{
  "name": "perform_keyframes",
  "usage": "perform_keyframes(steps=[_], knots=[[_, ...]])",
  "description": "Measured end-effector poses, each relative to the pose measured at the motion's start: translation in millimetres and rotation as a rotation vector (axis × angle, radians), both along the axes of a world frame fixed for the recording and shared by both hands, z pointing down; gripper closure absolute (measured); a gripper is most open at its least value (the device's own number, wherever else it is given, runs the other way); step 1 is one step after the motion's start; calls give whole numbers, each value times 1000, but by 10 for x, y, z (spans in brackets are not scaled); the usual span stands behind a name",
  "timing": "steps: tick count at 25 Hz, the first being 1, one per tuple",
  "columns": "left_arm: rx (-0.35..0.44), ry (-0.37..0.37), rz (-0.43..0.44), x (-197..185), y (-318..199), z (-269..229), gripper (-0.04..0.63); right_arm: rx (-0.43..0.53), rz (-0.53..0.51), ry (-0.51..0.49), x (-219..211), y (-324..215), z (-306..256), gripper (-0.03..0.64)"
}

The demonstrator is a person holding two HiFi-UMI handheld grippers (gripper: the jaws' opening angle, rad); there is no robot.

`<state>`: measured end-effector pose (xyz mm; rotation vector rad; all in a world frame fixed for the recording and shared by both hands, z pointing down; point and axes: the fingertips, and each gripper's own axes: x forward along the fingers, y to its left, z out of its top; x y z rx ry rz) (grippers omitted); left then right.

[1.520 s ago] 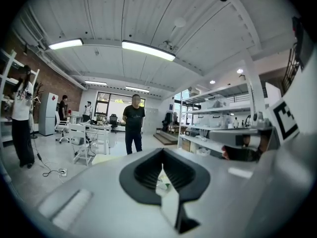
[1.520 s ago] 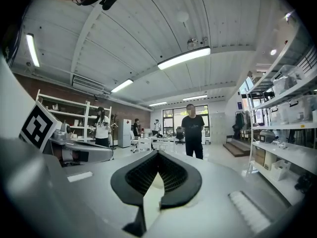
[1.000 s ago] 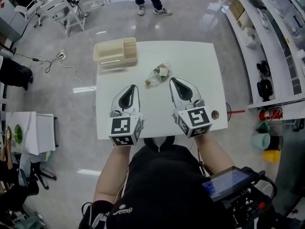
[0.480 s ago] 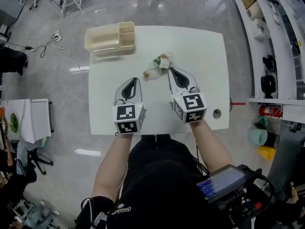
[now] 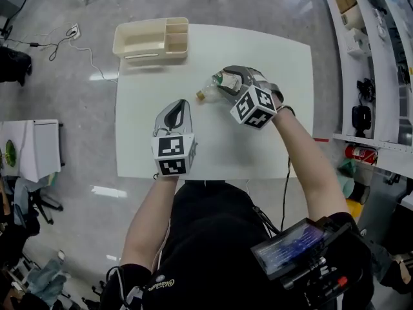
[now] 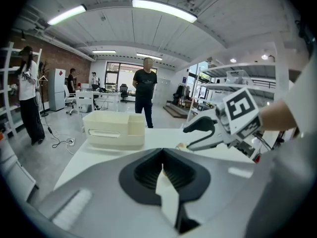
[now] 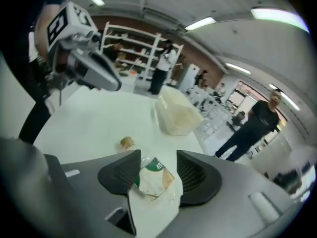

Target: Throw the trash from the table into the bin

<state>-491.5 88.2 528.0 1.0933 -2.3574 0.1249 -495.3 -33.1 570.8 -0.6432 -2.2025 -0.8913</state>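
Trash = one crushed clear bottle (image 7: 153,180) with a green label, lying on its side about mid-bench, slightly toward the far edge, tan cap (image 7: 127,143) pointing toward the person's left. The right gripper (image 7: 158,157) is tipped down over it. Its fingers (image 7: 198,175) have just been opening and now stand spread, with the label section of the bottle between them. One pad looks close to or grazing the plastic and the other shows a gap, so I read this as no grip yet. Step in hand, as I read it: close and pick. Do it by dropping a bit lower so the pads straddle the fattest part of the body, not the neck, then squeeze slowly. Crushed thin plastic will likely give and can twist or squirt out sideways, so confirm both pads bite before lifting. The left gripper (image 5: 182,103) hovers nearer the person, fingers pressed together and holding nothing, off the likely carry line. The cream bin (image 5: 145,55) sits on the far left corner of the white bench (image 5: 271,50), well apart from the bottle. It has one large section plus smaller ones at one end; aim for the large one. The bench between bottle and bin is bare, so nothing blocks the path. Off-bench there's a cable and socket strip (image 5: 74,30) on the floor, shelving (image 5: 361,57) to the right, and a person in dark clothes (image 6: 145,95) standing beyond the bin, not near the work.
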Motion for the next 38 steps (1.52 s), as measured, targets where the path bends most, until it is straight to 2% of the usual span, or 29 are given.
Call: perform_keyframes(steps=[2,4,7,11,15,17,23,26,33,38], knots=[[5,2,0,3,9,0,588,104,-160,115,20,33,194,329],[9,4,-2,3,25,2,588,162,-274,231,65,58,345,241],[11,6,-7,-21,42,9,588,240,-373,371,92,43,536,189],[14,7,-13,-39,55,14,588,300,-424,499,98,18,761,179],[11,7,-13,-29,74,13,588,339,-428,562,90,-53,930,181],[10,7,-16,-32,88,12,588,347,-426,577,87,-86,971,216],[4,4,-14,-42,88,7,588,336,-424,574,67,-72,963,244],[5,-2,-5,-30,61,-12,588,305,-399,541,78,-50,910,250],[25,-31,10,-6,-22,-196,588,143,-242,389,141,-50,558,258],[41,-61,32,63,-101,-374,588,-48,-66,165,163,-59,13,259]])
